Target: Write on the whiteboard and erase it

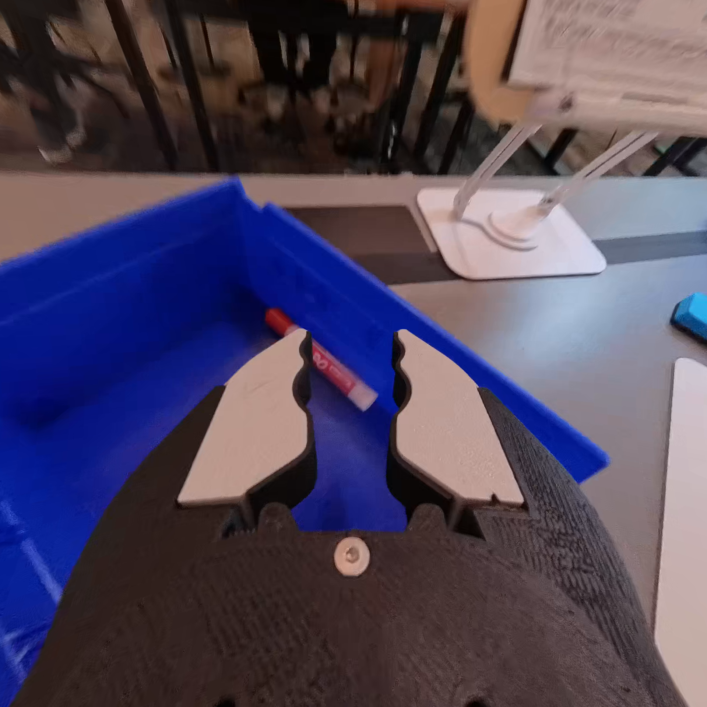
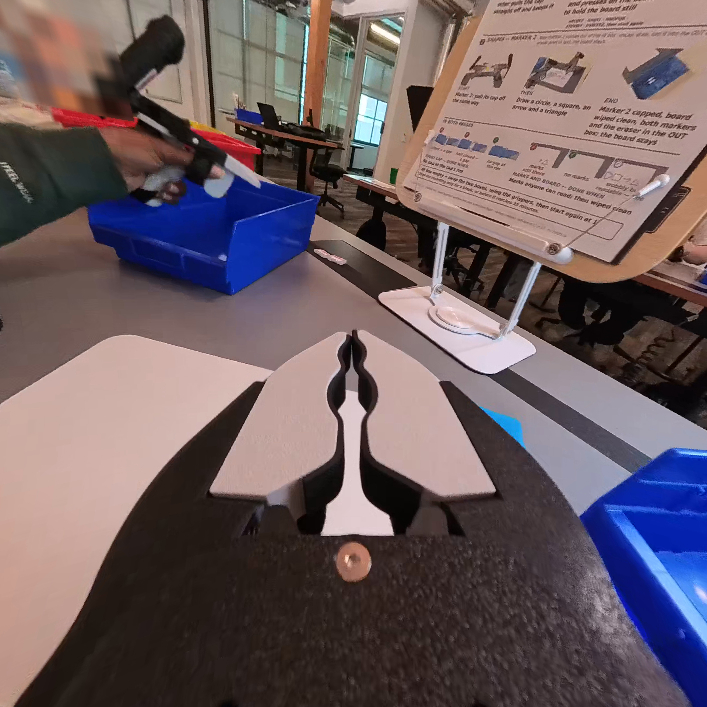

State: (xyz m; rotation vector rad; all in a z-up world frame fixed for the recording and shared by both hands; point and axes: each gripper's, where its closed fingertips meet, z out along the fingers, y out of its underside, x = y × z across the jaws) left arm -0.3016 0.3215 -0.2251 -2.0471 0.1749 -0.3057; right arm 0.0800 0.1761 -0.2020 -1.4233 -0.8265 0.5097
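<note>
1. Red marker (image 1: 320, 362): it lies flat on the floor of a blue bin (image 1: 160, 306), close along the bin's right wall. Its long axis runs diagonally in the left wrist view, from upper left to lower right.
2. The red end of the marker points toward the bin's far corner; the whitish, translucent end points back toward the camera and to the right.
3. The marker has a red body with a label wrap and a pale end piece. Part of its middle is hidden behind the left finger of the left gripper (image 1: 350, 336).
4. The left gripper hovers over the bin with its jaws parted and nothing between them; the marker's near end shows in the gap, below the fingertips. Whether the fingers touch it cannot be told.
5. The right gripper (image 2: 354, 334) has its jaws pressed together at the tips and holds nothing. It sits over a white whiteboard (image 2: 114, 382) lying flat on the grey table (image 2: 191, 306).
6. In the right wrist view a hand (image 2: 153, 157) with a dark green sleeve holds the left gripper above the blue bin, well to the left.
7. A light-blue eraser (image 1: 690, 313) lies on the table to the right of the bin, apart from it.
8. An instruction sheet on a wooden board (image 2: 554, 126) stands tilted on a white stand (image 2: 459, 336) at the table's far edge.
9. A second blue bin (image 2: 658, 554) sits at the lower right of the right wrist view.
</note>
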